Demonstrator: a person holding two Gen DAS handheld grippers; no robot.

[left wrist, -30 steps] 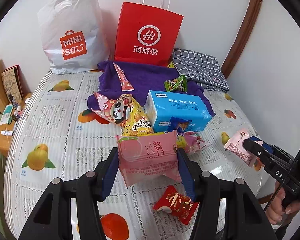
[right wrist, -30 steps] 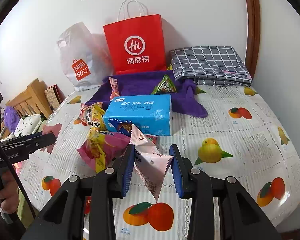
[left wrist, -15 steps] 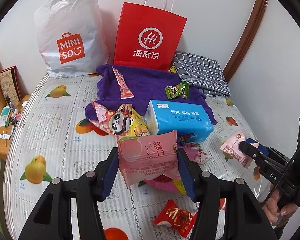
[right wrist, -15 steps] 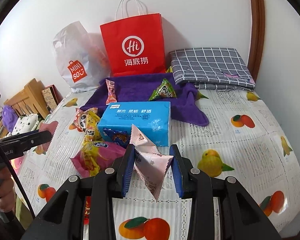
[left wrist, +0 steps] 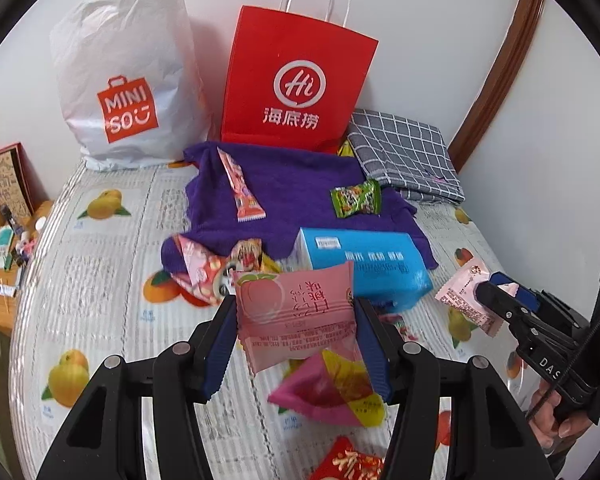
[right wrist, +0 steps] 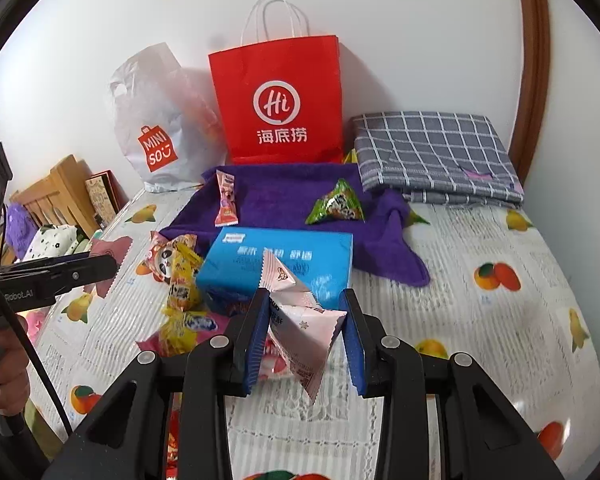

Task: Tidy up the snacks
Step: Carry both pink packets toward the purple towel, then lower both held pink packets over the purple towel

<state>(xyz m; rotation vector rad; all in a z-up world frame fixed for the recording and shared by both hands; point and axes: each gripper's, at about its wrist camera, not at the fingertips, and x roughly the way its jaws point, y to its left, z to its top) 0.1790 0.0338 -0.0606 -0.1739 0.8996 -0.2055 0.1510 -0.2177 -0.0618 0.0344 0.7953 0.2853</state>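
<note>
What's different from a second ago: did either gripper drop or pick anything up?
No. Both hands carried their snacks forward toward the purple towel and bags; the blue tissue box now sits nearer in both views. The left gripper still clamps the pink peach packet, and the right gripper still clamps the pale pink packet. The loose snacks, towel and bags haven't moved.
</note>
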